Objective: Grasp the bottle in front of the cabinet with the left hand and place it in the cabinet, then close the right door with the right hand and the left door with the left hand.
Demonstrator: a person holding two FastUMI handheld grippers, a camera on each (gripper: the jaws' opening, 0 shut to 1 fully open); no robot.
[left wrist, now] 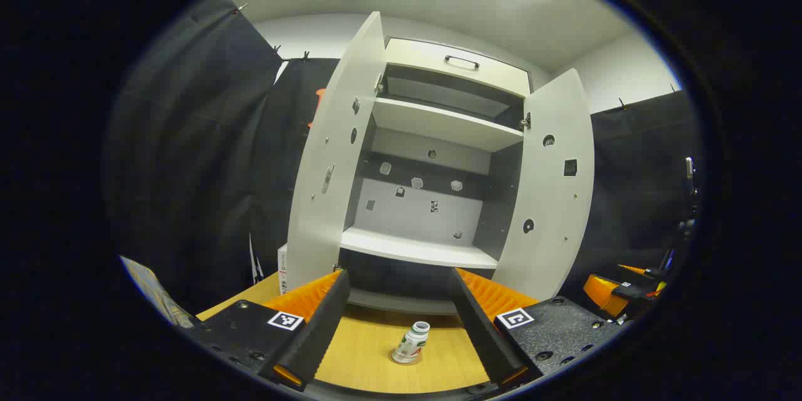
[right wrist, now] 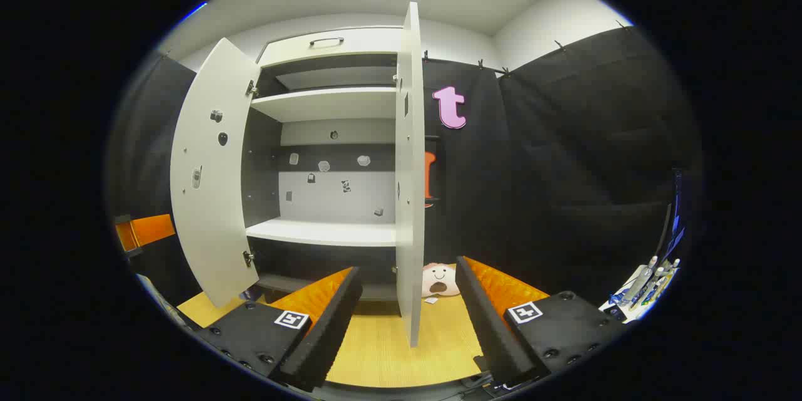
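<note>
In the left gripper view the left gripper [left wrist: 396, 319] hangs with jaws spread, the bottle [left wrist: 411, 343] ungrasped on the table [left wrist: 369, 357] before the cabinet [left wrist: 432, 156], while the right gripper view shows the right gripper [right wrist: 407, 319] spread too, the right door [right wrist: 410, 188] unclosed, so every step remains.

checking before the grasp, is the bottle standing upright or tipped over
Upright. In the left gripper view the bottle stands on its base on the wooden table, cap on top, between the open left gripper fingers.

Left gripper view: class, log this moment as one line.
bottle: upright on table, ungrasped | left gripper: open, bottle between jaws ahead | right gripper: open | cabinet doors: both open
</note>
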